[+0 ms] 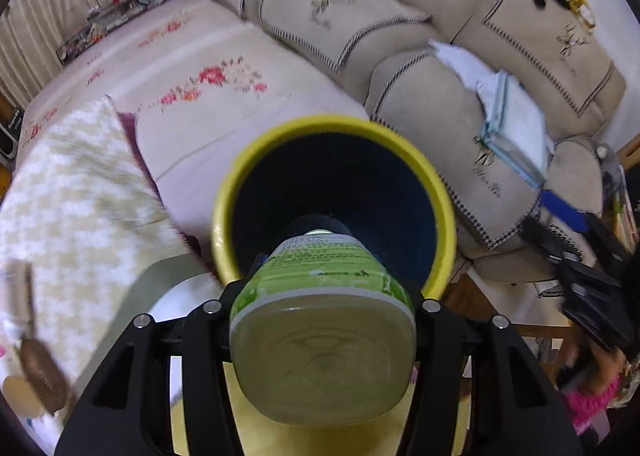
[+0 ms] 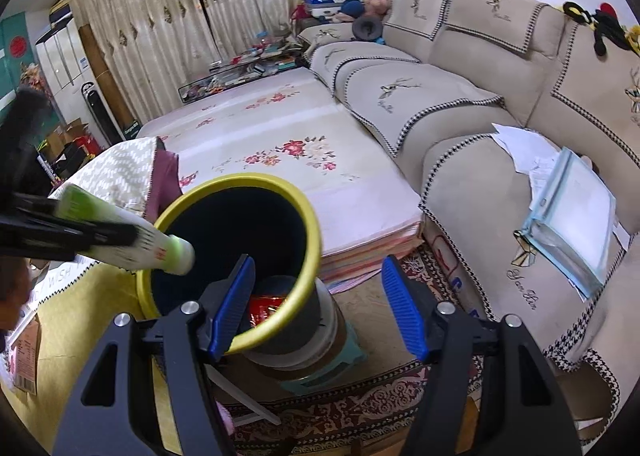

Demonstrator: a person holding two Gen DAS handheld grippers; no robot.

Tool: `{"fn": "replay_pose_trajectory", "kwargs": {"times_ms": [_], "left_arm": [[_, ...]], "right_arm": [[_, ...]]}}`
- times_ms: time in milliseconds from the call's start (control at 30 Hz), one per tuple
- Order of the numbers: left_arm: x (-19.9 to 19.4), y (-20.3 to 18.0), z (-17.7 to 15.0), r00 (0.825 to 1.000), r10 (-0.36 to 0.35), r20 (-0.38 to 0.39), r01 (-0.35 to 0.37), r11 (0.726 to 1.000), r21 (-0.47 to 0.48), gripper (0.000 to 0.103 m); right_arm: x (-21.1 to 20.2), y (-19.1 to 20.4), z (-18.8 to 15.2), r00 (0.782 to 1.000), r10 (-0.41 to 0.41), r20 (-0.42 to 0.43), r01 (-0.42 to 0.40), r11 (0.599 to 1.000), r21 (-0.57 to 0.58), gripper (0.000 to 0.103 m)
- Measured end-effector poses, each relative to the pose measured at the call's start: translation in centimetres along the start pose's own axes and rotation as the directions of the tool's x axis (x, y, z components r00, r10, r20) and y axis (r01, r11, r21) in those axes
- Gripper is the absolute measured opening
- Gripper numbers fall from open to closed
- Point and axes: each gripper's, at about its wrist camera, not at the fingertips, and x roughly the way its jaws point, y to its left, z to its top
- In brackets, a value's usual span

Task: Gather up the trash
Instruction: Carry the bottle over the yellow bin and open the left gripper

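Note:
My left gripper point(image 1: 328, 290) is shut on a green-labelled plastic bottle point(image 1: 324, 356). The bottle's base faces the camera and its cap points into a dark bin with a yellow rim point(image 1: 224, 212). In the right wrist view the same bottle point(image 2: 132, 240) comes in from the left, held by the left gripper point(image 2: 120, 234), with its cap over the bin's rim point(image 2: 240, 179). A red wrapper point(image 2: 266, 310) lies inside the bin. My right gripper point(image 2: 316, 308) stands open close to the bin's near rim, its blue pads point(image 2: 400, 312) pressing on nothing.
The bin stands on a round stack and a teal stool point(image 2: 340, 370) on a patterned rug point(image 2: 360, 408). A beige sofa point(image 2: 460, 116) with papers and a clear folder point(image 2: 576, 216) fills the right. A floral mat point(image 2: 288, 136) lies behind, and a yellow-clothed table point(image 2: 80, 320) stands at the left.

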Motion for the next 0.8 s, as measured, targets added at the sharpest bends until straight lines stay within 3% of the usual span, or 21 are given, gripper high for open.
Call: {"fn": "replay_pose_trajectory", "kwargs": {"times_ms": [100,200,267,400,500,600,700,800], "left_arm": [[2.8,-0.6,0.5,0.999,0.027,-0.017,-0.027,1.0,0.003,0.053],[4.3,-0.6,0.8,0.999,0.047,-0.016,-0.048,0.999,-0.011,0.067],[4.3,-0.6,0.8,0.999,0.052,-0.01,-0.052,0.998,-0.021,0.067],[0.2,-0.1,-0.5,0.999,0.017,0.046,-0.015,0.999,-0.049,0.072],[-5.4,0.6,-2.9,0.989,0.014,0.147,-0.003,0.997,-0.074,0.079],[-11.2,2.0,-6.7,0.964,0.035,0.262,-0.004,0.993,-0.119,0.085],[-16.5,4.7,-11.9,0.928,0.062,0.368,0.012,0.98,-0.196,0.091],[-20.8,7.6,-18.2,0.886,0.158,0.436,-0.028,0.957,-0.29,0.096]], "right_arm": [[0.1,-0.7,-0.4,1.0,-0.002,-0.006,0.002,1.0,0.012,0.063],[0.2,-0.9,-0.7,1.0,0.001,-0.015,-0.001,1.0,0.019,0.063],[0.1,-0.9,-0.9,1.0,0.005,-0.016,-0.005,1.0,0.02,0.064],[-0.3,-0.3,-1.2,1.0,0.023,-0.011,-0.023,1.0,0.015,0.064],[-0.5,0.3,-1.4,0.999,0.039,-0.007,-0.039,0.999,0.012,0.064],[-0.7,1.5,-1.6,0.998,0.058,-0.01,-0.058,0.998,0.003,0.064],[-1.0,3.4,-1.9,0.996,0.089,-0.015,-0.089,0.996,-0.029,0.065],[-1.1,6.5,-2.3,0.991,0.128,-0.024,-0.13,0.989,-0.073,0.067]]}}
